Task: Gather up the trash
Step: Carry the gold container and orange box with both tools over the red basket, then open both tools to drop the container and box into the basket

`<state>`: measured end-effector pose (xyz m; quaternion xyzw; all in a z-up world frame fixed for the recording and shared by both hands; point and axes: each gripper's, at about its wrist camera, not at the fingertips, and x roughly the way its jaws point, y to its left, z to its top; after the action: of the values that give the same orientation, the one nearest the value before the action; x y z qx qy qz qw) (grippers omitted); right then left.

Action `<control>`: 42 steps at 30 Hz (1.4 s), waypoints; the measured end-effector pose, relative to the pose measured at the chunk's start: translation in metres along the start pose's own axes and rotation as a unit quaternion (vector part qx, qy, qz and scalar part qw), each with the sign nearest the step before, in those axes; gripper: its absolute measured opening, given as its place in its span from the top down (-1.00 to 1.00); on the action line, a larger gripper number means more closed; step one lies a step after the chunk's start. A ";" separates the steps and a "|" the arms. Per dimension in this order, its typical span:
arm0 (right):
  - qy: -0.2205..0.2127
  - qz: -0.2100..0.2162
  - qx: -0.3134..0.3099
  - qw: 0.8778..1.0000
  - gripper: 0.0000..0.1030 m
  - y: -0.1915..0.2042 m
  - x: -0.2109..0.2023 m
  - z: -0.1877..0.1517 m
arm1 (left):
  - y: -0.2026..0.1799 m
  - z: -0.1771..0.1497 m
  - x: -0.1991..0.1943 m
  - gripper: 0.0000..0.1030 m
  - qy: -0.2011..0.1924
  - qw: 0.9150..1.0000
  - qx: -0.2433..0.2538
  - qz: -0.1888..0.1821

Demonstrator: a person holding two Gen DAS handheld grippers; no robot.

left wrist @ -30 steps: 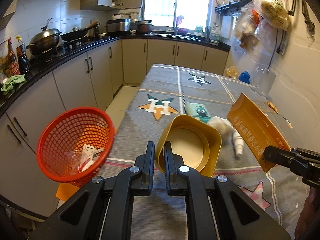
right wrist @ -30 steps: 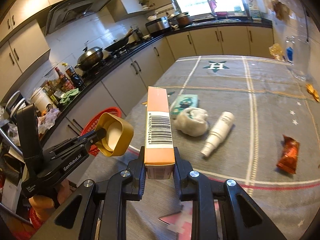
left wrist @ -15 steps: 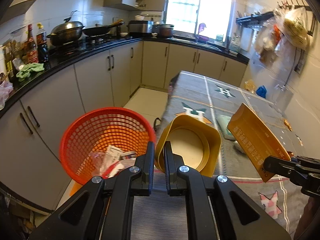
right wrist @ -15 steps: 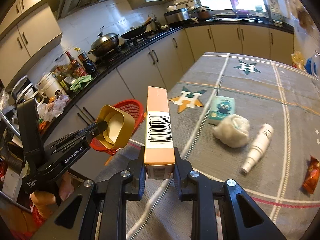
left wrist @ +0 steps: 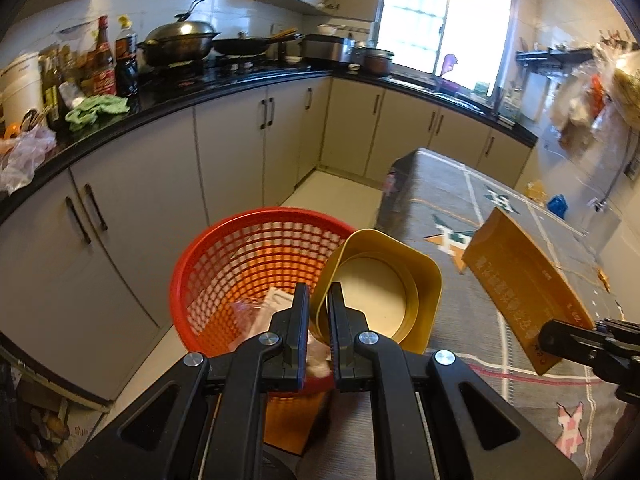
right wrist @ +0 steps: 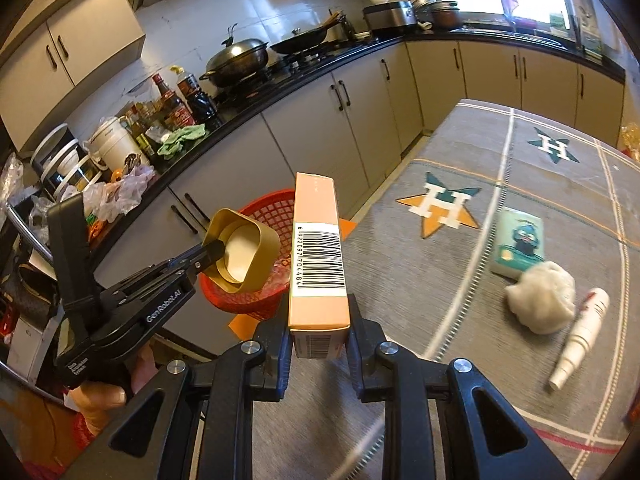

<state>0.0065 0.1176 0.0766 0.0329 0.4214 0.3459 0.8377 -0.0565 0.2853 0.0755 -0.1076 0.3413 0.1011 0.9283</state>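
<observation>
My left gripper (left wrist: pixel 318 300) is shut on the rim of a gold tub (left wrist: pixel 384 292) and holds it at the right rim of the red mesh basket (left wrist: pixel 224 264), which stands on the floor with wrappers inside. My right gripper (right wrist: pixel 318 320) is shut on a long orange carton (right wrist: pixel 318 248) with a barcode, held above the table's left edge. The carton (left wrist: pixel 524 292) also shows at the right of the left wrist view. The basket (right wrist: pixel 276 216) and tub (right wrist: pixel 244 248) lie just left of the carton in the right wrist view.
On the grey star-patterned tablecloth (right wrist: pixel 460 280) lie a green packet (right wrist: pixel 518 248), a white wad (right wrist: pixel 542 304) and a white bottle (right wrist: pixel 580 336). Kitchen cabinets (left wrist: pixel 132 208) and a cluttered counter run along the left. An orange sheet (left wrist: pixel 292 420) lies under the basket.
Both grippers have swung left, off the table toward the basket. The tub has gone from over the table to the basket's rim, and the carton has followed to the table edge.
</observation>
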 end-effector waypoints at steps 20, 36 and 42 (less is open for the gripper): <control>0.043 0.020 -0.018 0.999 0.51 0.031 0.078 0.034 | 0.050 0.000 0.041 0.83 0.034 0.998 -0.047 0.035; 0.066 0.016 -0.010 0.998 0.51 0.030 0.120 0.048 | 0.062 0.002 0.069 0.83 0.056 0.996 -0.052 0.040; 0.071 0.014 -0.004 0.997 0.51 0.028 0.130 0.050 | 0.062 0.002 0.074 0.83 0.060 0.996 -0.050 0.040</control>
<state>0.0805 0.2298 0.0299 0.0109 0.4781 0.3609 0.8006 -0.0159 0.3532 0.0208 -0.1457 0.3951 0.1488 0.8947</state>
